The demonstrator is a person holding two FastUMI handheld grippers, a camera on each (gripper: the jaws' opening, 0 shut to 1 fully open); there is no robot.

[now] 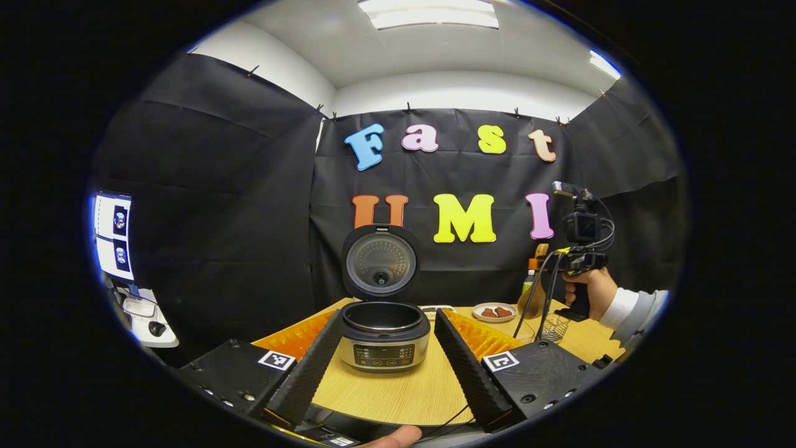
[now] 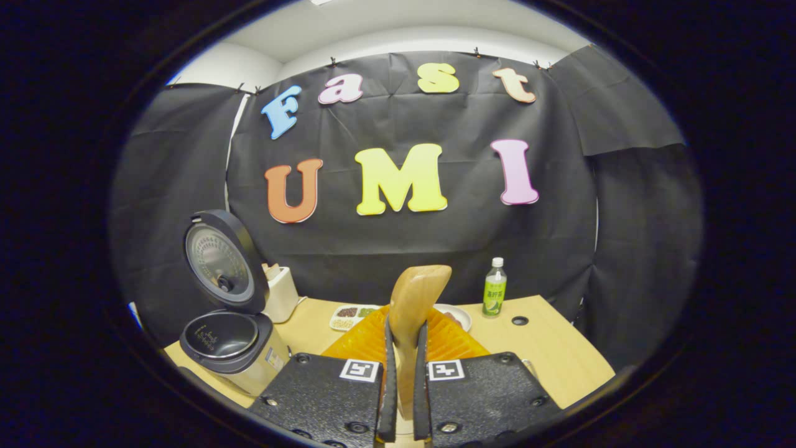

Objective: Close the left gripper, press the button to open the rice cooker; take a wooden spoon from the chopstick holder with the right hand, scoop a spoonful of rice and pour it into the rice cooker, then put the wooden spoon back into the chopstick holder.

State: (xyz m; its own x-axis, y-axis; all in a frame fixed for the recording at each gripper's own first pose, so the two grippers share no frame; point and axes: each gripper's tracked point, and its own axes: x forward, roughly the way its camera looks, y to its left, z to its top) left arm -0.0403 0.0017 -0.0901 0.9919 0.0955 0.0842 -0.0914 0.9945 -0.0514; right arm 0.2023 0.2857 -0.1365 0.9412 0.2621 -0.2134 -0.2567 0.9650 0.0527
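With the rice cooker (image 1: 384, 330) open mid-table, lid up: left gripper (image 1: 385, 348) spread apart, holding nothing; right gripper (image 2: 403, 373) clamped on wooden spoon (image 2: 413, 305), raised above the table's right edge. Risk: narrow handle grip, so possible twisting and spilled rice when scooping.

Black cloth walls (image 2: 404, 249), wooden table (image 2: 553, 354), white ceiling with light panels (image 1: 429, 14)

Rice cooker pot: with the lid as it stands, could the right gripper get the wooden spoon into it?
Probably yes: the rice cooker's round lid stands upright, the pot is uncovered, and the right gripper holds the wooden spoon clear.
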